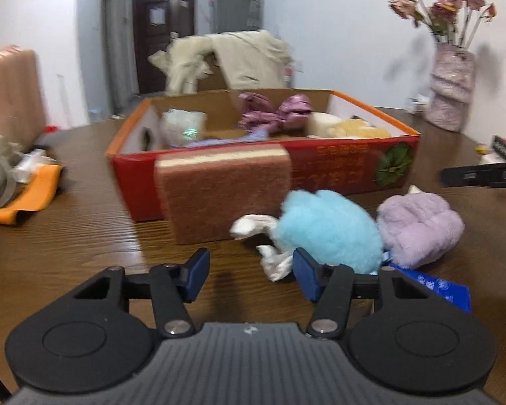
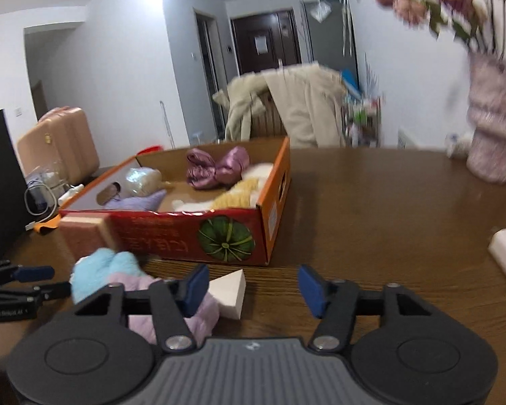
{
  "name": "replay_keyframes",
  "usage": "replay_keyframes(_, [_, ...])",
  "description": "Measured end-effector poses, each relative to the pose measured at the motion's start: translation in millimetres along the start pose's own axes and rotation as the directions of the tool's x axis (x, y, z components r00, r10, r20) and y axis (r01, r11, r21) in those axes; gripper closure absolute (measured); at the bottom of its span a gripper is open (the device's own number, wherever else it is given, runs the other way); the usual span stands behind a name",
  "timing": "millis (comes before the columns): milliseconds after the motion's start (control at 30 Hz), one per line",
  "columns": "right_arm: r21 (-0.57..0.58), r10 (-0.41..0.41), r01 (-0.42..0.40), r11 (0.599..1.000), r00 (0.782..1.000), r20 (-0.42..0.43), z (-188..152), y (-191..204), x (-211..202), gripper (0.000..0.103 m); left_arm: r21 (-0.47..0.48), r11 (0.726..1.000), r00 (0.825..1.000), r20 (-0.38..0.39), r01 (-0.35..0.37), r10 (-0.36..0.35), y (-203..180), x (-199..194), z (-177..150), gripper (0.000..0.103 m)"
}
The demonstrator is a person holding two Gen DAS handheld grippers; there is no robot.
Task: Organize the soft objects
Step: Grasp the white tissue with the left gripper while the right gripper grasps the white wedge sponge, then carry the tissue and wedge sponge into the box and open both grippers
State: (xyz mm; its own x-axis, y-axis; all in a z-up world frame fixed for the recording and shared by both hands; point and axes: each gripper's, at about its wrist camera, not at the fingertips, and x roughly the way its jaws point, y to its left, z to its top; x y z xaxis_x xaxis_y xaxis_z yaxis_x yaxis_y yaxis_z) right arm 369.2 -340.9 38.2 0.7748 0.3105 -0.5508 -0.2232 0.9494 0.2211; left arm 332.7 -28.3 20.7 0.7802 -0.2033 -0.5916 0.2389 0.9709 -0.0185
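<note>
Both the left gripper (image 1: 251, 275) and right gripper (image 2: 253, 287) stand open and empty, aligned toward the blue plush (image 1: 327, 229) beside the red box (image 1: 337, 172) for collection.

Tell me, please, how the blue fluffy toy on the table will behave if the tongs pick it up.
The blue fluffy toy looks plush, so it would probably squash between the pads and weigh little. Its white limbs lie limp, so they would likely dangle. It touches the lilac plush, which may shift when it is lifted.
</note>
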Motion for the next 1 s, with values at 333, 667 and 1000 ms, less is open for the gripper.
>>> replay_keyframes(333, [0.009,0.054,-0.053,0.999,0.997,-0.057,-10.0,12.5,36.4,0.08,-0.088,0.976,0.979,-0.003,0.201,-0.202,15.2,15.9,-4.4,0.092])
replay_keyframes(667, [-0.006,0.019,-0.019,1.0,1.0,-0.006,-8.8,13.6,27.3,0.088,-0.101,0.984,0.989,0.006,0.145,-0.145,18.8,1.4,-0.4,0.094])
replay_keyframes(1000, [0.046,-0.036,0.029,0.999,0.985,0.169,-9.8,29.2,-55.8,0.089,-0.142,0.985,0.985,0.153,0.1,-0.078,31.7,-101.5,-15.9,0.094])
